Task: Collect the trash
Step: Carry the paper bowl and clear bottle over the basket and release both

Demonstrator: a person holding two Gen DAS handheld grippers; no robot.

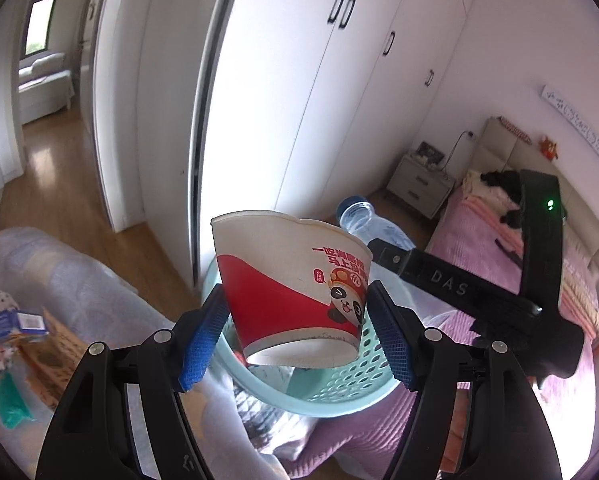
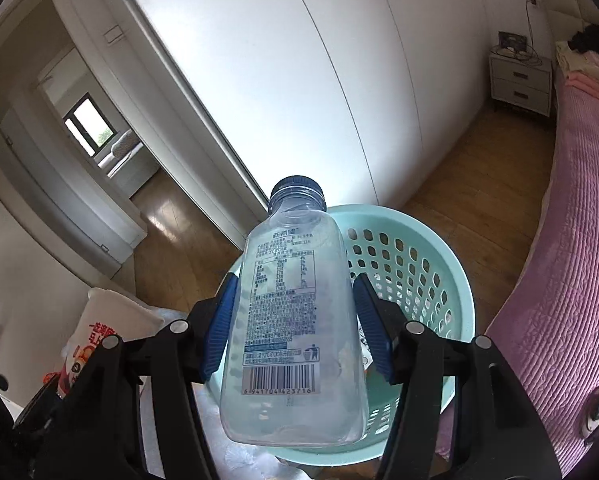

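My left gripper [image 1: 295,334] is shut on a red and white paper cup [image 1: 295,280] with a panda print, held above the rim of a light teal perforated basket [image 1: 339,384]. My right gripper [image 2: 295,328] is shut on a clear empty plastic bottle [image 2: 295,320] with a dark blue cap, held over the same basket [image 2: 415,264]. The bottle's cap end [image 1: 355,212] and the right gripper's black body [image 1: 459,288] show behind the cup in the left wrist view. The cup [image 2: 103,332] shows at the lower left of the right wrist view.
The basket sits on a bed with a pink quilt [image 2: 571,240]. A pale blanket [image 1: 79,280] carries a blue packet [image 1: 15,322], a patterned wrapper and a green item [image 1: 9,404]. White wardrobe doors [image 1: 299,80], a nightstand [image 1: 419,184] and wood floor [image 2: 467,176] lie beyond.
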